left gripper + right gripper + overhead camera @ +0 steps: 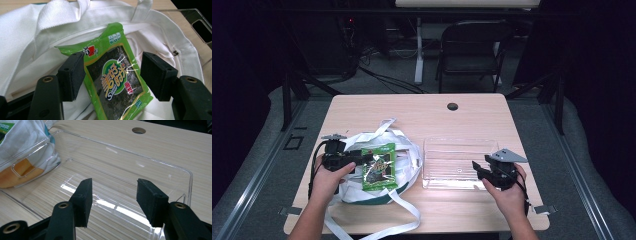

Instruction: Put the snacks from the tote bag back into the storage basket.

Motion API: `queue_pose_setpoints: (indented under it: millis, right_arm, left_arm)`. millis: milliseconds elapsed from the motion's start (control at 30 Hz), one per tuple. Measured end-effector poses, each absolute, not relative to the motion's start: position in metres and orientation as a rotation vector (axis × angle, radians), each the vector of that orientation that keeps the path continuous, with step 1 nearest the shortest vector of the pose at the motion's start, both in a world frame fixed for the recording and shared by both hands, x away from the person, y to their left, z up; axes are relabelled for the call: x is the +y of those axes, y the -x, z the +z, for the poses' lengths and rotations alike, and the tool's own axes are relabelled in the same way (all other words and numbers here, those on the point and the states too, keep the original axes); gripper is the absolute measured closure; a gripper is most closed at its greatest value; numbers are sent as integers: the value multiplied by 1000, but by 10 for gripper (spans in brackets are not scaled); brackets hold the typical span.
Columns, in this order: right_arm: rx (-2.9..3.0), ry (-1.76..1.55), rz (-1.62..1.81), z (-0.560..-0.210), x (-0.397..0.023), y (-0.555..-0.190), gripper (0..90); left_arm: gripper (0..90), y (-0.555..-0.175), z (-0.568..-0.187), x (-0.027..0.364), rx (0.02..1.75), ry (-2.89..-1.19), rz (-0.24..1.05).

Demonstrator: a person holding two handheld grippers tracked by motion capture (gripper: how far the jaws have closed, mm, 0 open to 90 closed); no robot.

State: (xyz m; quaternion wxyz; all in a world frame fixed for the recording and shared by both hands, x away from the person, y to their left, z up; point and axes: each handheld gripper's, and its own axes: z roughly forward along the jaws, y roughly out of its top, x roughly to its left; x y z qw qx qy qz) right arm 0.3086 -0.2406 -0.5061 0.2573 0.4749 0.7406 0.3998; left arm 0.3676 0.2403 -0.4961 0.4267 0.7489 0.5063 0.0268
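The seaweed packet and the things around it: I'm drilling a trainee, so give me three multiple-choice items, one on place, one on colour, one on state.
1. Where does the seaweed packet lie?
A on the white tote bag
B in the clear tray
C on the chair

2. What colour is the packet's border?
A red
B green
C blue

3. How do the left gripper jaws stand?
A clamped shut on the packet
B open, the packet between them
C shut on a bag strap

Answers: A, white cloth lies under it; B, the edge is bright green; B, a gap shows beside the right jaw.
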Motion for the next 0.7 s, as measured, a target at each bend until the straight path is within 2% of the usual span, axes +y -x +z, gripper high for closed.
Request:
queue_pose_setpoints:
  millis: [400, 700]
  right_arm:
    - [2007, -1291, 1084, -507, -241, -308, 461]
    - [2004, -1292, 1092, -507, -241, -309, 455]
  left_arm:
    - [323, -371, -506, 236, 1358, -1891, 74]
    - [318, -376, -517, 232, 1391, -1916, 33]
